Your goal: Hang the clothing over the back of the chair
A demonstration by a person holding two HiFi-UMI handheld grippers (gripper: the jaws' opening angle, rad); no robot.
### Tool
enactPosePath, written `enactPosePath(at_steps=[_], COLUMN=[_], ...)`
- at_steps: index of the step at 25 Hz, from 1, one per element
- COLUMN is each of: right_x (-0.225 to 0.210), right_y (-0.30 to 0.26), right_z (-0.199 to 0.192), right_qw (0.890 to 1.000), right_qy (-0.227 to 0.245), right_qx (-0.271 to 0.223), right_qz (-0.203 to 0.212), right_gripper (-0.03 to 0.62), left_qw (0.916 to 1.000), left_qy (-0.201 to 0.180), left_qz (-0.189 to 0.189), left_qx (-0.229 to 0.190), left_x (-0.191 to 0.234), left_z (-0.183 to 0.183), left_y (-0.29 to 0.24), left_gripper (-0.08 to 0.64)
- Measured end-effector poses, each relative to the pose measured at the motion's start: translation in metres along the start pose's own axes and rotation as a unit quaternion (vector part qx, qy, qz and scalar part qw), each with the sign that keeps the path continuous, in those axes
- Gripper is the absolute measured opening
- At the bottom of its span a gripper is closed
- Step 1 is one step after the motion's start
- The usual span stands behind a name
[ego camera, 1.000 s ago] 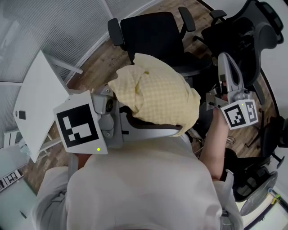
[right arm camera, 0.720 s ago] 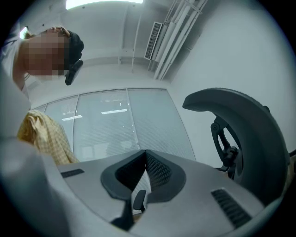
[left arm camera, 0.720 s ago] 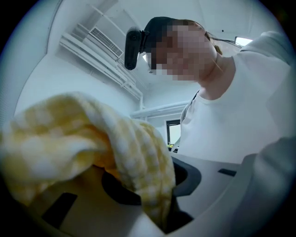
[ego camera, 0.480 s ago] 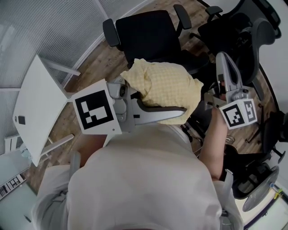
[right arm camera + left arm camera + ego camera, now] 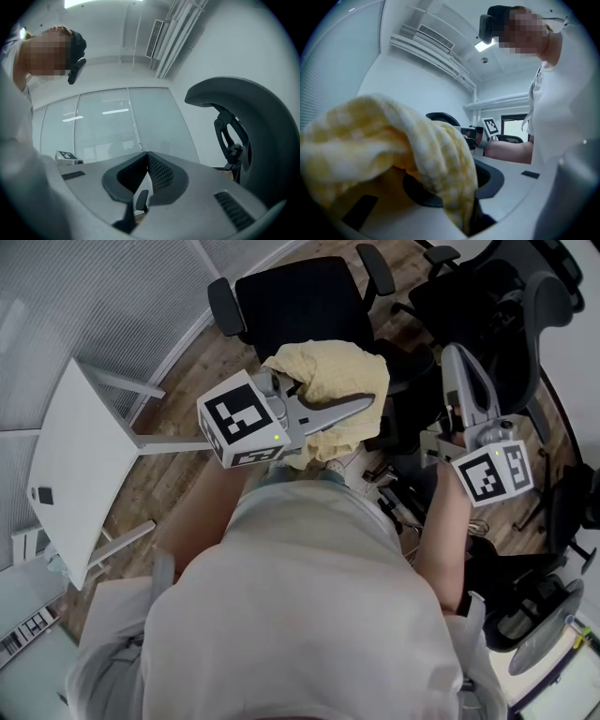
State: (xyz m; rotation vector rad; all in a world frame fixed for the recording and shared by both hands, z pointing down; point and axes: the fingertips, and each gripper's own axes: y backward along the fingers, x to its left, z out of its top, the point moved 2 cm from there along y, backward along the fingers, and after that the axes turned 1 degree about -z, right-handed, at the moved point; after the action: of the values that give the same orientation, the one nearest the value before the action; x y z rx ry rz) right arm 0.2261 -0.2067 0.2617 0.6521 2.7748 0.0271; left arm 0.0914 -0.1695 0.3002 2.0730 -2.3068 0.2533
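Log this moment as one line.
left hand-held gripper: shut on yellow clothing | right hand-held gripper: shut, empty | black chair: nothing hung on it yet

Open wood floor (image 5: 187, 362) between white tabletop (image 5: 75, 465) and black chair (image 5: 309, 296); second chair (image 5: 502, 301) close at right.

Left gripper (image 5: 358, 412) jaws clamped, right gripper (image 5: 454, 358) jaws together
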Motion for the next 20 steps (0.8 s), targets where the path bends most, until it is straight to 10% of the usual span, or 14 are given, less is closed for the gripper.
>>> enactPosePath(at_steps=[20], right_x=[0.012], right_y=[-0.002], right_z=[-0.007], right_qw=[0.999], right_qy=[0.000], right_qx=[0.021], right_qz=[0.028], right_gripper=[0.021], left_qw=[0.9902], left_qy=[0.093], left_qz=[0.017], left_qx=[0.103], left_x=[-0.001], left_z=[-0.056], left_y=[-0.002], left_gripper=[0.121])
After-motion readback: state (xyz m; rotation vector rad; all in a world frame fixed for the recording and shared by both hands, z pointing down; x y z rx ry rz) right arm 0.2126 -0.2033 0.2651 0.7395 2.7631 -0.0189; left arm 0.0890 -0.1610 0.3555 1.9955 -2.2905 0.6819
